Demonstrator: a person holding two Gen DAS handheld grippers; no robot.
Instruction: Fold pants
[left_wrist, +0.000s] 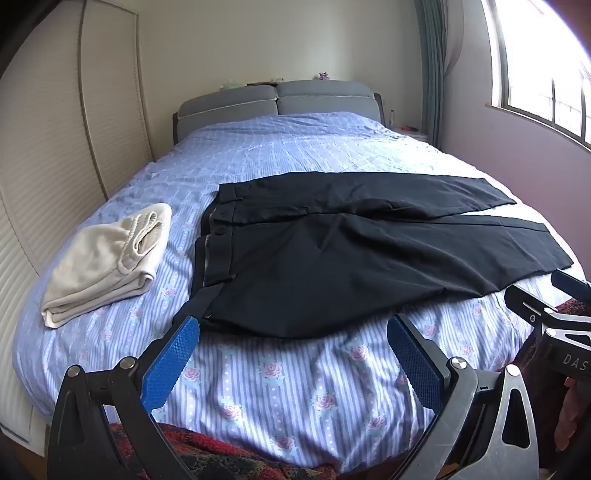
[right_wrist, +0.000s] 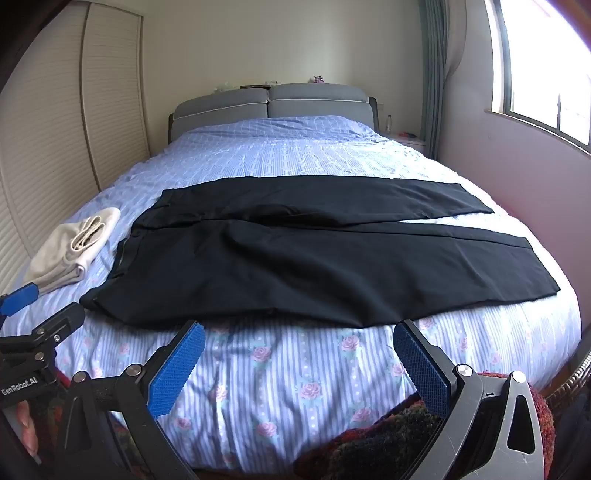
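Left wrist view first: the left gripper (left_wrist: 291, 328) hangs low at the foot of the bed (left_wrist: 280, 398), its blue-padded jaws spread wide and holding nothing. Just beyond the fingertips lie the black pants (left_wrist: 332, 258), spread flat across the striped, rose-printed cover, waistband to the left, both legs running off to the right. The left blue pad (left_wrist: 170, 365) sits just short of the waistband's near corner, not touching as far as the picture tells. The near hem edge of the pants lies between the two pads and a little past them. Off to the left, well apart, a folded cream garment (left_wrist: 107, 258) rests on the cover. At the right edge, part of the right gripper's black frame pokes in.

Over to the right wrist view: the right gripper (right_wrist: 299, 332) is also wide open, empty, poised at the bed's near edge. The pants (right_wrist: 314, 258) stretch across the whole width ahead, their near edge just beyond the fingertips, the right pad (right_wrist: 421, 369) close under the nearer leg. The cream garment (right_wrist: 74, 251) shows far left, with the left gripper's blue tip beside it
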